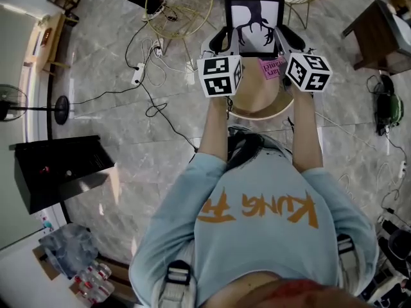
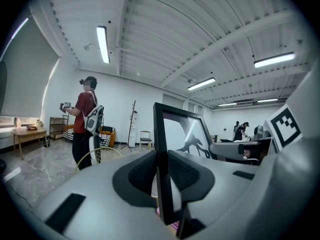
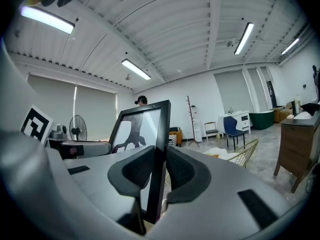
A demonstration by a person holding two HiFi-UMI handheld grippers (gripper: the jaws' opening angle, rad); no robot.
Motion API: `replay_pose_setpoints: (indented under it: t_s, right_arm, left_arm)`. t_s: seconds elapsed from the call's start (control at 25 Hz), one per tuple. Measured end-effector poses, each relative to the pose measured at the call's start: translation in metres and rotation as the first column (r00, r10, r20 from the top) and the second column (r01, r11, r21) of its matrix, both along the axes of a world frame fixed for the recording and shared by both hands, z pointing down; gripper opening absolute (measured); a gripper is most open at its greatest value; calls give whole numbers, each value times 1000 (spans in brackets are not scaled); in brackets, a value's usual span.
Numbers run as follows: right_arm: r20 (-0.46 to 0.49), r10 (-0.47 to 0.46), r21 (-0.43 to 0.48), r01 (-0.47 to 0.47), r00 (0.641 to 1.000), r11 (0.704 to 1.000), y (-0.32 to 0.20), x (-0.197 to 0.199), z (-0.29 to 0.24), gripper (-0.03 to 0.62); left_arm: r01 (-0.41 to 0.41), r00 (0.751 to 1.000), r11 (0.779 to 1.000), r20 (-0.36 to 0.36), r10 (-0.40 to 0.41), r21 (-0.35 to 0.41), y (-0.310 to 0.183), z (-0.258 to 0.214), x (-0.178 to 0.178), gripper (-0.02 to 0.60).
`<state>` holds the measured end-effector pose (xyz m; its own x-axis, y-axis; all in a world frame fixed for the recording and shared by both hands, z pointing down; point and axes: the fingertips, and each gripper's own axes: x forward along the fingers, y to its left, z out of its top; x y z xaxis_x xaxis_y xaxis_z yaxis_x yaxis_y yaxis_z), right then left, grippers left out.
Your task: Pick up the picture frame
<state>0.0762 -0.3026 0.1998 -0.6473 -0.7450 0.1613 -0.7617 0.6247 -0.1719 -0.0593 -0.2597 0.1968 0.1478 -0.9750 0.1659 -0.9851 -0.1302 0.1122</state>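
The black picture frame (image 1: pixel 253 25) is off the round wooden table (image 1: pixel 257 108), held upright in the air above the table's far rim with its dark branching picture facing the person. The left gripper (image 1: pixel 217 41) is above the table's left edge and is clamped on the frame's left border, which is pinched between its two dark pads, while the right gripper (image 1: pixel 290 38) is above the table's right edge and grips the opposite border the same way. A pink slip (image 1: pixel 273 67) shows over the table's far side, just under the frame's lower edge.
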Motion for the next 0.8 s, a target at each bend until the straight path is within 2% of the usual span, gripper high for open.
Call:
replay_pose_setpoints:
  t_s: [0.4, 0.8]
  right_arm:
    - [21, 0, 92, -2, 1000, 996, 1, 5, -45, 72]
    - [25, -12, 129, 8, 1000, 992, 6, 12, -53, 72]
  left_arm:
    - [-3, 1000, 997, 25, 1, 76, 0, -41, 5, 81]
    - [-4, 999, 995, 39, 0, 103, 5, -47, 12, 81]
